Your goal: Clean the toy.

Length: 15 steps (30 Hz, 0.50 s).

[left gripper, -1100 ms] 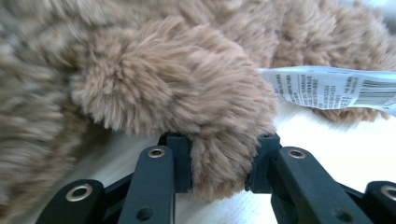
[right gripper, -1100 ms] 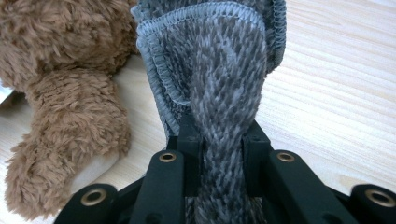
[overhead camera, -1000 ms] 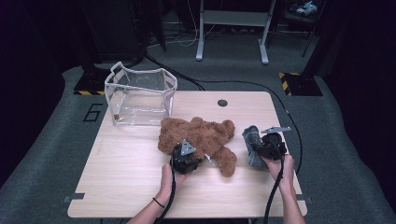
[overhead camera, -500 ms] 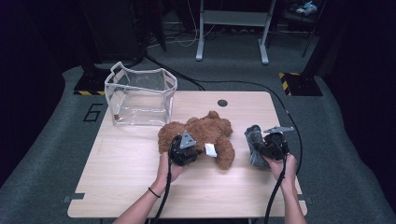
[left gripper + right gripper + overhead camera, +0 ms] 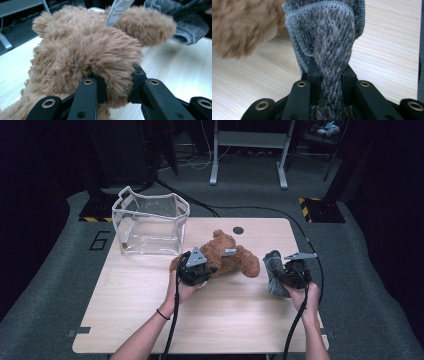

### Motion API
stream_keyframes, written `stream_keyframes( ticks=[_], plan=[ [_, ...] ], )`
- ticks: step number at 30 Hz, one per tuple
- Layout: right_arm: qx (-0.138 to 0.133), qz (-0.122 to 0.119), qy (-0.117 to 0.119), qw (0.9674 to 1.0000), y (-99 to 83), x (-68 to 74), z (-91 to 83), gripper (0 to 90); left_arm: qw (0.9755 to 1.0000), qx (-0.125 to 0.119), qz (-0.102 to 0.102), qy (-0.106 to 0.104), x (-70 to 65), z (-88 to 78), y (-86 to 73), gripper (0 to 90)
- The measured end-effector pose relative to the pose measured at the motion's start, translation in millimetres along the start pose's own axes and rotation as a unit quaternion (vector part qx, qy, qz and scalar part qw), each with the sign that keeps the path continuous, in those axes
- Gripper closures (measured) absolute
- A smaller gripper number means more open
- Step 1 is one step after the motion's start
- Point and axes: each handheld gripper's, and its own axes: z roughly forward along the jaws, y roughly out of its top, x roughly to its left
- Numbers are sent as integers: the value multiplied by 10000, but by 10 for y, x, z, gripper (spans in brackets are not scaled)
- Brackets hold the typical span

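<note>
A person at a pale wooden table (image 5: 150, 320) works two hand-held grippers at once. The left gripper (image 5: 196, 270) has its jaws pinched into the brown fur of a teddy bear (image 5: 230, 257), a limb bulging between the two black pads in the left gripper view (image 5: 117, 72); the bear sits near the middle of the table, tilted up at the gripper's end, its head toward the far edge. A white label (image 5: 117, 10) sticks up from the bear's seam, seen again in the high view (image 5: 228, 252). The jaws have just been closing on the fur, narrow now with the plush squeezed tight between them.

The right gripper (image 5: 287, 275), held toward the table's right side, is clamped on a grey knitted cloth (image 5: 274, 270); in the right gripper view the cloth (image 5: 329, 50) rises in a fold between the pads, its stitched hem curling over the top, jaws nearly together around it. The cloth hangs just beside the bear's outstretched limb, close but apart in the high view.

A clear plastic box (image 5: 150, 222) with a white rim stands open at the table's far left corner, well apart from both grippers. A small dark round disc (image 5: 238, 230) sits in the tabletop near the far edge, just behind the bear
</note>
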Motion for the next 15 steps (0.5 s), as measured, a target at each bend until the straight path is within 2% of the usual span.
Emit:
stream_keyframes(
  ticks=[7, 8, 9, 11, 15],
  plan=[
    [-102, -28, -95, 9999, 122, 9, -115, 751, 9989, -232, -388, -137, 32, -107, 125, 736],
    [-113, -52, -115, 9999, 147, 13, -141, 751, 9985, -279, -445, -170, 38, -117, 134, 736],
    [-133, -81, -128, 9998, 166, 16, -160, 751, 9970, -403, -602, -275, 50, -134, 143, 736],
    [-203, -163, -163, 9995, 223, 27, -210, 751, 9969, -451, -554, -318, 42, -162, 168, 736],
    [-322, -257, -217, 9989, 326, 68, -323, 751, 9948, -587, -648, -523, 20, -203, 232, 736]
  ],
)
